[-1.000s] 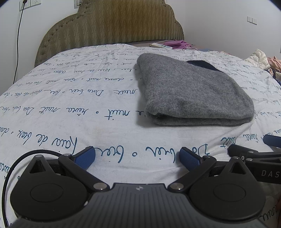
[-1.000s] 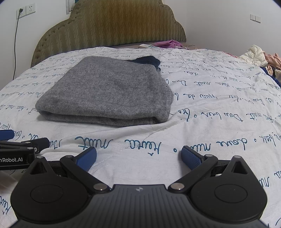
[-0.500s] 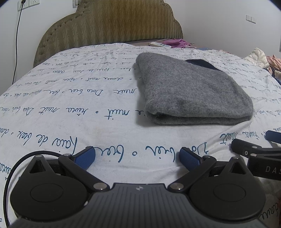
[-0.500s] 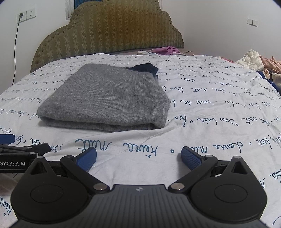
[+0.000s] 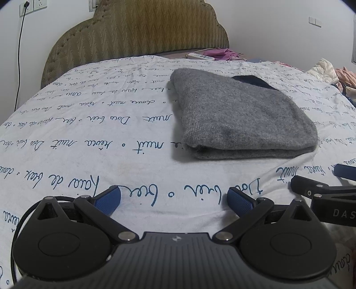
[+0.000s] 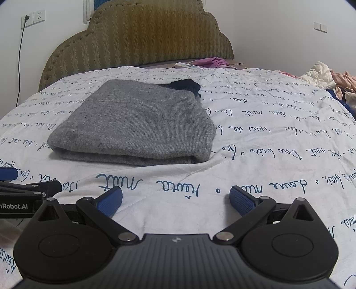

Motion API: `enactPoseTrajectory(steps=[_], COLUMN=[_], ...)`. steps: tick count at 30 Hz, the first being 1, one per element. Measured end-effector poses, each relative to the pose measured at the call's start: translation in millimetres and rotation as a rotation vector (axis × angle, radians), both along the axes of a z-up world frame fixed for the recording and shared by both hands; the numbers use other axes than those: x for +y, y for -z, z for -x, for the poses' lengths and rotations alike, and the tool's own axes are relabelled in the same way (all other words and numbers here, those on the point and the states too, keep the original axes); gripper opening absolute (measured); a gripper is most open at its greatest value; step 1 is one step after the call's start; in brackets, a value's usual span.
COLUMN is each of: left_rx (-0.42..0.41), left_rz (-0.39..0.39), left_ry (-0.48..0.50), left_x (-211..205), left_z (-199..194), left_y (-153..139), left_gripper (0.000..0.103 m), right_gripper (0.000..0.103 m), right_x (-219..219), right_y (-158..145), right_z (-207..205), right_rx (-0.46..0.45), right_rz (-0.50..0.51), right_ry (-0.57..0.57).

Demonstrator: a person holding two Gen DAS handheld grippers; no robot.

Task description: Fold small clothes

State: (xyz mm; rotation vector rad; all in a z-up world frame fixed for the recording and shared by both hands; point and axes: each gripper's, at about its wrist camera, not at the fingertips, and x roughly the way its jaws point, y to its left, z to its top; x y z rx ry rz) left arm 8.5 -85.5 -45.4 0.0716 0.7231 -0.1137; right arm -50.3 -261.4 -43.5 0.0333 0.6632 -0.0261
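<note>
A folded grey knit garment (image 5: pixel 240 115) lies flat on the white script-printed bedspread (image 5: pixel 89 133); a dark navy piece (image 5: pixel 251 80) shows at its far edge. My left gripper (image 5: pixel 173 199) is open over bare bedspread, short of the garment and left of its near fold. In the right wrist view the same garment (image 6: pixel 138 124) with its navy piece (image 6: pixel 184 85) sits ahead and to the left. My right gripper (image 6: pixel 175 200) is open with nothing between its fingers, in front of the garment's near right corner. Each gripper shows at the edge of the other's view.
A padded olive headboard (image 6: pixel 138 40) stands behind the bed. A purple cloth (image 6: pixel 210 61) and a white remote (image 6: pixel 185 65) lie near it. A heap of pale and pink clothes (image 6: pixel 329 77) sits at the far right. A wall socket with a cable (image 6: pixel 25 20) is at the upper left.
Both grippers have drawn back slightly and risen, so the garment sits a little farther off. Both have stayed open. The garment has not moved.
</note>
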Motion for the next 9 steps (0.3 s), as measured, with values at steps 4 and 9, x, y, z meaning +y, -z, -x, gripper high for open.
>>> enactPoseTrajectory(steps=[4,9], left_rx=[-0.001,-0.033], left_rz=[0.026,0.028], left_ry=[0.003,-0.007], left_x=[5.0,11.9], left_z=[1.4,4.1], left_y=[-4.8,-15.7], left_gripper=[0.103,0.103], right_gripper=[0.103,0.103], right_x=[0.8,-0.2], right_y=[0.0,-2.1], right_z=[-0.3,0.2], right_rx=[0.002,0.001], right_rz=[0.004,0.001], right_ry=[-0.001,-0.003])
